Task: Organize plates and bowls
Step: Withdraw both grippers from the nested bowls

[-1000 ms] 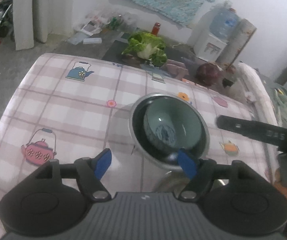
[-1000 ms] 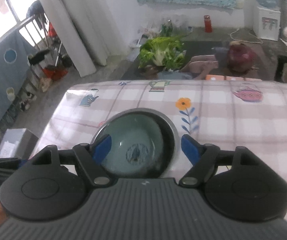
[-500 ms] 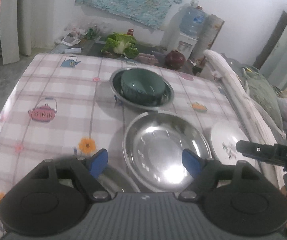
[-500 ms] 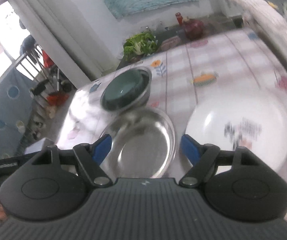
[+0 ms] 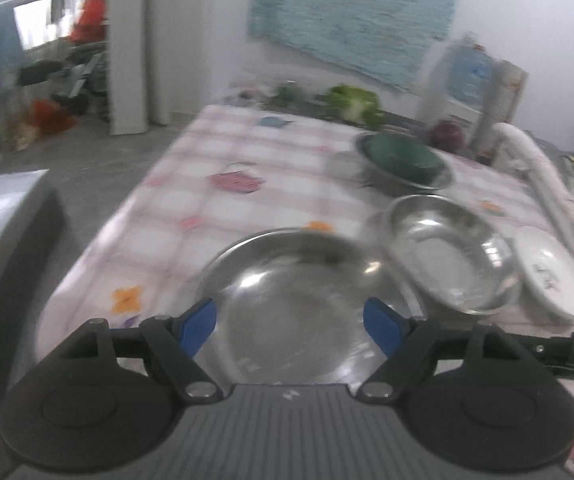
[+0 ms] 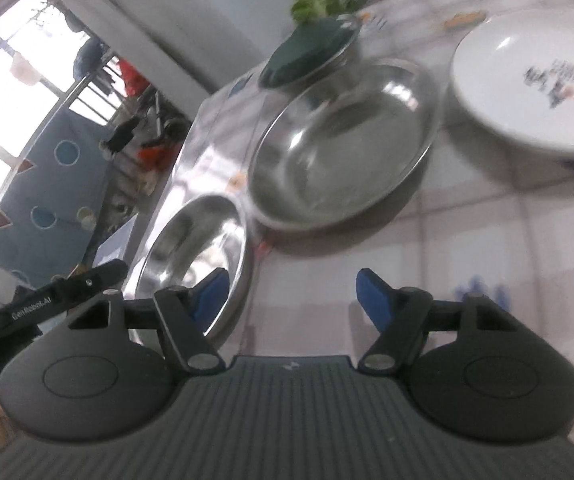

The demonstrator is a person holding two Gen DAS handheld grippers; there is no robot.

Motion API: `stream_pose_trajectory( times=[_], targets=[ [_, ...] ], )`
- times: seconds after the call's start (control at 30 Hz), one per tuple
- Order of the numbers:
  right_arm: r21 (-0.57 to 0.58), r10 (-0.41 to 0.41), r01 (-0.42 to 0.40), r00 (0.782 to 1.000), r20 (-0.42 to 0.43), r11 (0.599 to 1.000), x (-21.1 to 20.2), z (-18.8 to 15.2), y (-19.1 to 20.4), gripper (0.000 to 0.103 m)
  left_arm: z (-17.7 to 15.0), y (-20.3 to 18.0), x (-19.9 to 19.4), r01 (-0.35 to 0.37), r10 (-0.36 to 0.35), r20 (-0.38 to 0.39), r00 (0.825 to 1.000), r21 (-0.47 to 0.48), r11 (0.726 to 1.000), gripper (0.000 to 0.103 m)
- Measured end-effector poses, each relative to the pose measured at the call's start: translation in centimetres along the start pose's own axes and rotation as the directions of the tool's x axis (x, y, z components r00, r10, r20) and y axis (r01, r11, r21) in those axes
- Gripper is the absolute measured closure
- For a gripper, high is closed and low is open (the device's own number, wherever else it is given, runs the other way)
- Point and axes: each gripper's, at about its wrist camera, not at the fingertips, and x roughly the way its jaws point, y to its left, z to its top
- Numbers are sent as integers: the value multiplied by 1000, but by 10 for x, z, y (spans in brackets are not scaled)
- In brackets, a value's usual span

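Two steel plates unstacked: centre spread left gripper (image 5: 290, 326) over near steel plate (image 5: 299, 300) rim; right gripper (image 6: 292, 294), empty, just narrowing, aside.

Tabletop (image 5: 279, 168): covered in checked printed cloth, matt.
Near steel dish (image 5: 299, 292): polished metal, mirror-glossy, smooth.
Second steel dish (image 5: 451, 256), at 2 o'clock of the first: same bright metal.
White plate (image 6: 535, 76): glazed ceramic look, glossy, printed motif.
Dark green bowl (image 5: 401, 158): smooth, dull sheen; sits in a metal dish.
Left tongs (image 5: 289, 324): matt black plastic, blue pads (image 5: 197, 326); ribbed grey body.
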Motion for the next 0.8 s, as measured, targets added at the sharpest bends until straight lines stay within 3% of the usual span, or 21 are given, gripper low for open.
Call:
stream_pose_trajectory(
  times=[0.17, 0.4, 0.6, 0.73, 0.8],
  targets=[
    [-7, 25, -25, 999, -37, 1000, 22, -12, 14, 37, -15, 21, 4, -124, 125, 19, 992, -17, 992, 21],
    [-26, 45, -46, 999, -24, 999, 45, -3, 31, 37, -22, 31, 20, -131, 130, -14, 991, -29, 991, 26],
    [-109, 1, -1, 1000, -1, 994, 63, 6, 43, 40, -20, 29, 28, -161, 161, 21, 987, -16, 987, 30],
    [-155, -24, 22, 1000, -6, 988, 74, 5, 47, 43, -18, 35, 38, -174, 175, 18, 984, -9, 985, 40],
    [-183, -36, 36, 999, 4, 982, 78, 6, 50, 51, -16, 38, 44, -170, 170, -4, 985, -15, 985, 48]
  ],
)
